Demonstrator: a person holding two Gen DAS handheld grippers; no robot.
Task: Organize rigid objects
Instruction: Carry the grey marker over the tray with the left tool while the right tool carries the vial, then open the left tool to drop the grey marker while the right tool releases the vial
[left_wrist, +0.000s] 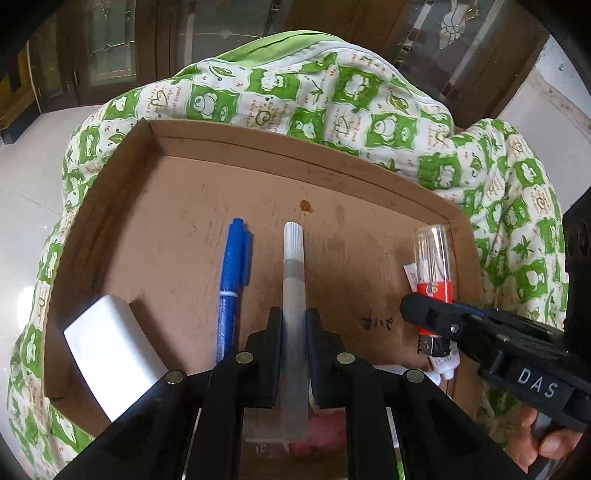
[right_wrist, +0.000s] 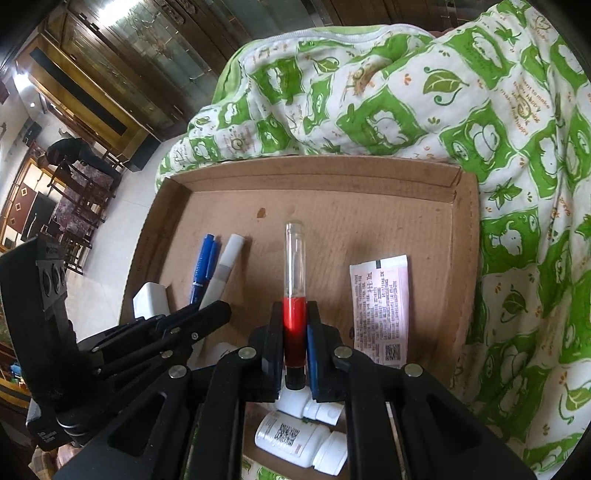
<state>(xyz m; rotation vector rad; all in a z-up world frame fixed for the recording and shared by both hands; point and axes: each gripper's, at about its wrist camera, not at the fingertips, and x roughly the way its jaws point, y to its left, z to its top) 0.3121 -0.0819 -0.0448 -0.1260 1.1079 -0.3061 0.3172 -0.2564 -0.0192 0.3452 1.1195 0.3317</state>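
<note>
The left gripper (left_wrist: 293, 328) is clamped on a white marker (left_wrist: 293, 258) and the right gripper (right_wrist: 294, 328) on a lighter (right_wrist: 294, 280), both pointing lengthwise away over the cardboard tray (left_wrist: 110, 206).

We count one cardboard tray (right_wrist: 465, 236), two pens (left_wrist: 232, 288) (left_wrist: 293, 280), one red USB stick (right_wrist: 294, 295), one white block (left_wrist: 110, 354), one printed sachet (right_wrist: 380, 306), two white bottles (right_wrist: 291, 437) (right_wrist: 306, 404).

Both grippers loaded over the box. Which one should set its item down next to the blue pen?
Left, probably. Its gripper holds the white marker right beside the blue pen; the right gripper holds the lighter further toward the box's right side.
</note>
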